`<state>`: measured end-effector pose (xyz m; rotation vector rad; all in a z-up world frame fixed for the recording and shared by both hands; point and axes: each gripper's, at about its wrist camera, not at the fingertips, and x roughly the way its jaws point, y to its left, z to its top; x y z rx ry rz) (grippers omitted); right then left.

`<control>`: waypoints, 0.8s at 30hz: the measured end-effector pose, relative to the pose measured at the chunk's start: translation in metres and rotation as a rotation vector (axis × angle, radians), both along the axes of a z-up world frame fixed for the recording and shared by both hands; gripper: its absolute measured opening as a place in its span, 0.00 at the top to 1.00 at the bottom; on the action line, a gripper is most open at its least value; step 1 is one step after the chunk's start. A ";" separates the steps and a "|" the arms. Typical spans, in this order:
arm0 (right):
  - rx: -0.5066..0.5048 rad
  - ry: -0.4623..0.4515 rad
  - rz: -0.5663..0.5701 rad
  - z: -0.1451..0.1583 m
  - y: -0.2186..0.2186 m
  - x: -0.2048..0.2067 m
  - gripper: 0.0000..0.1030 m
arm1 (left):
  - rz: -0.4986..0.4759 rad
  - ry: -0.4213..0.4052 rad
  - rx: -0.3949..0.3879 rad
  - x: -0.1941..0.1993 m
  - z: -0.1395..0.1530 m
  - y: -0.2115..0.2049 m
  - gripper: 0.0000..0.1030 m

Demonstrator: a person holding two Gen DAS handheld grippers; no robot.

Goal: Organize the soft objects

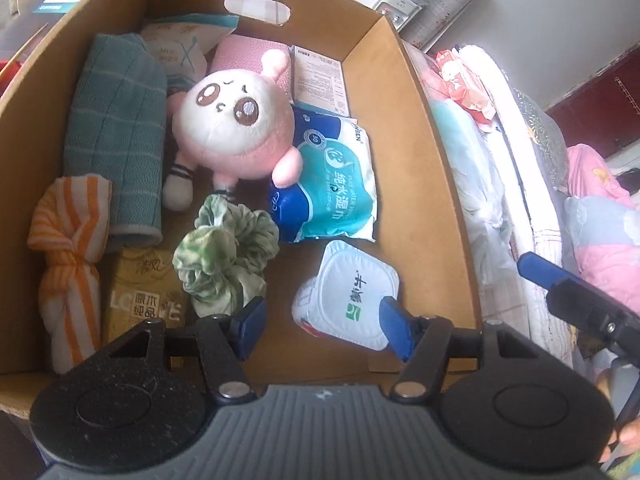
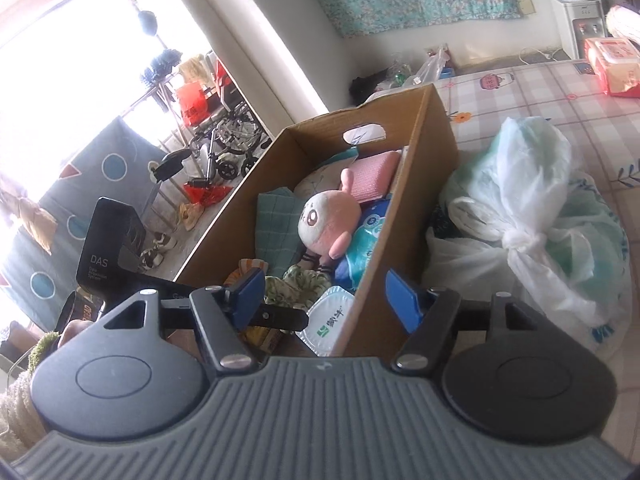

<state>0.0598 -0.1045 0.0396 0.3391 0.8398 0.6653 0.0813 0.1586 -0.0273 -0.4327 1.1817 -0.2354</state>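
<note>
A cardboard box holds soft things: a pink plush doll, a teal towel, an orange striped cloth, a green scrunchie, a blue wet-wipes pack, a white pouch and a yellow tissue pack. My left gripper is open and empty above the box's near end, beside the white pouch. My right gripper is open and empty, above the box's near right wall. The doll shows there too.
The box stands on a bed with a checked sheet. White tied plastic bags lie right of the box. A red tissue pack lies at the far right. A black device is at the left. Bedding lies beside the box.
</note>
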 end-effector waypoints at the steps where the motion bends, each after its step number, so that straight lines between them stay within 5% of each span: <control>1: 0.003 0.002 -0.016 -0.001 -0.006 -0.004 0.34 | 0.011 -0.010 0.012 -0.003 0.002 -0.001 0.37; 7: -0.007 -0.052 -0.118 -0.006 -0.032 -0.035 0.24 | 0.071 -0.176 0.071 -0.043 0.038 -0.009 0.22; 13: -0.200 -0.143 -0.214 -0.015 -0.029 -0.060 0.14 | 0.058 -0.363 0.195 -0.088 0.067 -0.046 0.05; 16: -0.274 -0.192 -0.253 -0.018 -0.027 -0.070 0.01 | 0.057 -0.430 0.258 -0.104 0.073 -0.067 0.01; 20: -0.312 -0.246 -0.273 -0.019 -0.024 -0.078 0.01 | 0.085 -0.481 0.364 -0.113 0.078 -0.088 0.00; 24: -0.342 -0.246 -0.277 -0.022 -0.020 -0.080 0.01 | 0.084 -0.460 0.390 -0.112 0.081 -0.096 0.00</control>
